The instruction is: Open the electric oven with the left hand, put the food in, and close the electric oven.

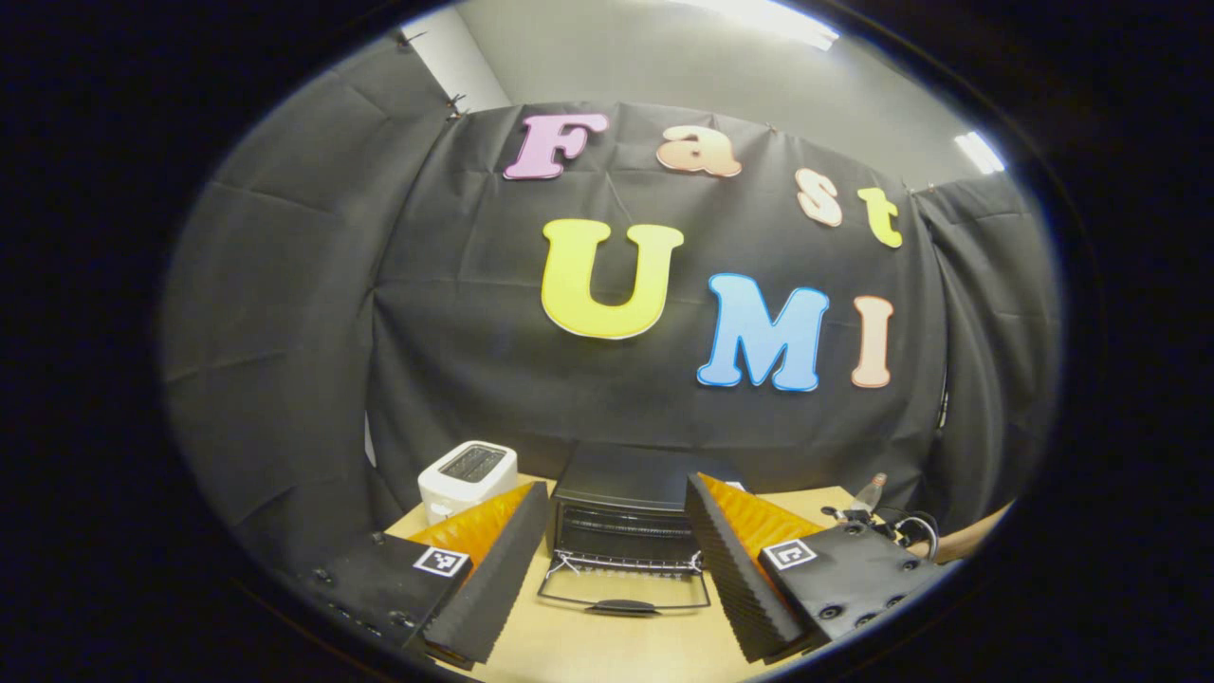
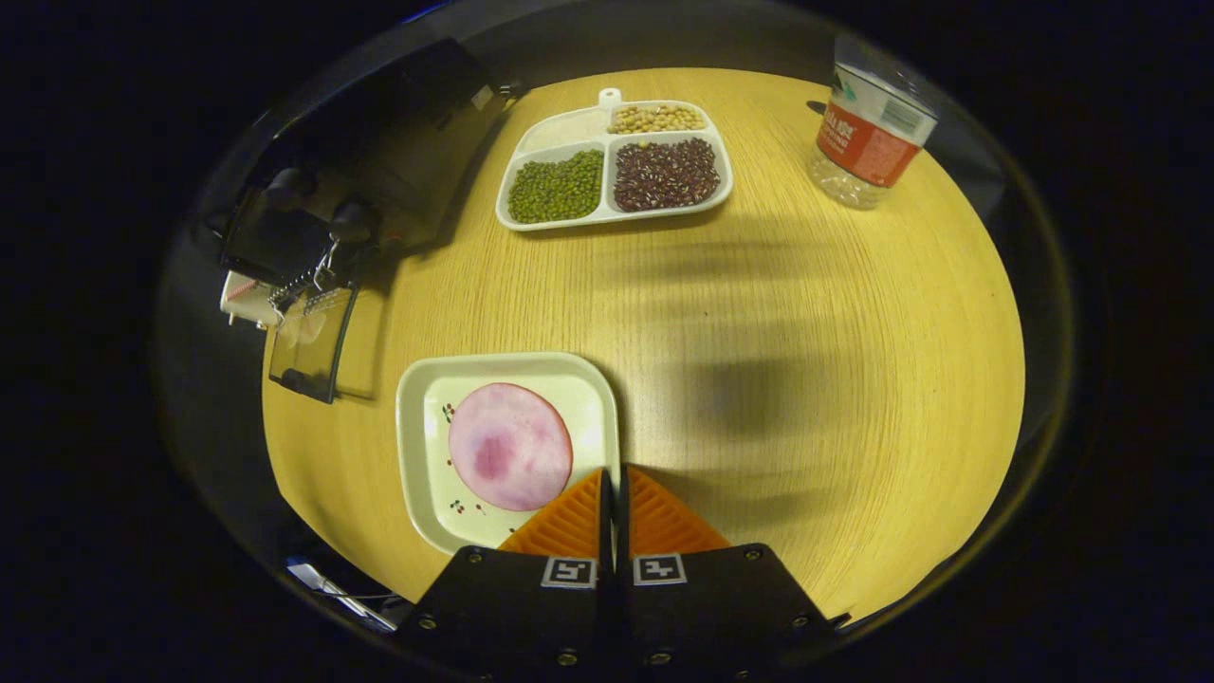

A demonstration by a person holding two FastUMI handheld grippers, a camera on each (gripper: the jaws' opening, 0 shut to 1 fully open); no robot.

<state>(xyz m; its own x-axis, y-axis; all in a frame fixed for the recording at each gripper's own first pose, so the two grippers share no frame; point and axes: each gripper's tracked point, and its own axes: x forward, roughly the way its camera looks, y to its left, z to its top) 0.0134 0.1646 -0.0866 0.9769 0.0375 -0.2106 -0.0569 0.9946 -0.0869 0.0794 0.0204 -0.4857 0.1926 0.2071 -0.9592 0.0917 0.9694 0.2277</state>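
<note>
Wooden and pale, the round table [image 2: 778,379] is taking up most of the right gripper view, carrying everything else on its grain. At its left edge the black electric oven [image 1: 626,503] is sitting with its glass door [image 1: 623,590] hanging down open, handle toward the camera in the left gripper view and a wire rack showing inside. Just left of the oven in that view a white toaster [image 1: 467,474] is standing against the black cloth wall. Across the table from the right gripper, a white divided tray [image 2: 616,161] is holding green beans, dark red beans, pale beans and something white in its four compartments, and a clear plastic bottle [image 2: 868,133] with a red label is standing well to the right of it. Nearer, a square white plate [image 2: 417,455] is lying by the table's edge with the food — a round pink slice [image 2: 510,446] — resting flat in its middle. The left gripper [image 1: 618,517] is hovering in front of the open oven with its orange-backed fingers spread wide, framing the door and touching nothing. The right gripper [image 2: 614,489] is hanging above the plate's right rim — its two fingers pressed together, nothing between them, tips just beside the slice.
</note>
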